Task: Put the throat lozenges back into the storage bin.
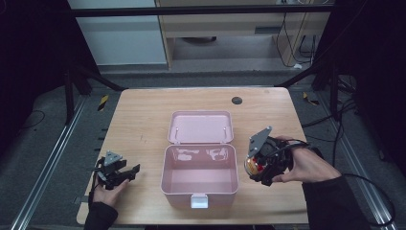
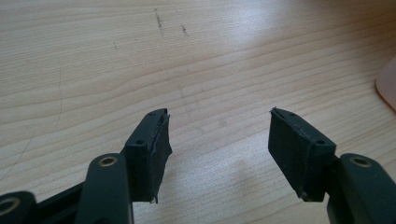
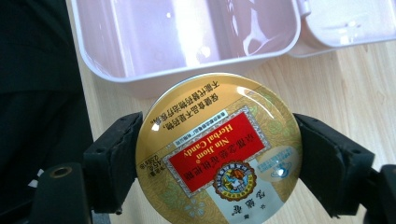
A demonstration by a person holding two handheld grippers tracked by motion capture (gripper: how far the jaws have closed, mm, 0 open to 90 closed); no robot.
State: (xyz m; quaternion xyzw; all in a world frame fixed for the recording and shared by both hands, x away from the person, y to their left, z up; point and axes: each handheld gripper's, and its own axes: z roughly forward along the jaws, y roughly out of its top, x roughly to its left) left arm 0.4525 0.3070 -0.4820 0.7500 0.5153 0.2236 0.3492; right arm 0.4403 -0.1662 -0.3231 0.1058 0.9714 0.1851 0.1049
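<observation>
We clamp the candy tin in the right gripper, just right of the open pink box; left gripper gapes empty.

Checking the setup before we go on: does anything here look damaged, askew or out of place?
Nothing stands out. The pink box sits open and empty on the table, the candy tin is held squarely in the right gripper, and the left gripper is open over bare wood.

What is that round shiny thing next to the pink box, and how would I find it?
Start at the open pink box in the middle of the wooden table. Just to its right, the right gripper is shut on a round candy tin, one finger on each side. It is the only gold thing there, with a red label reading Herbal Candy.
</observation>
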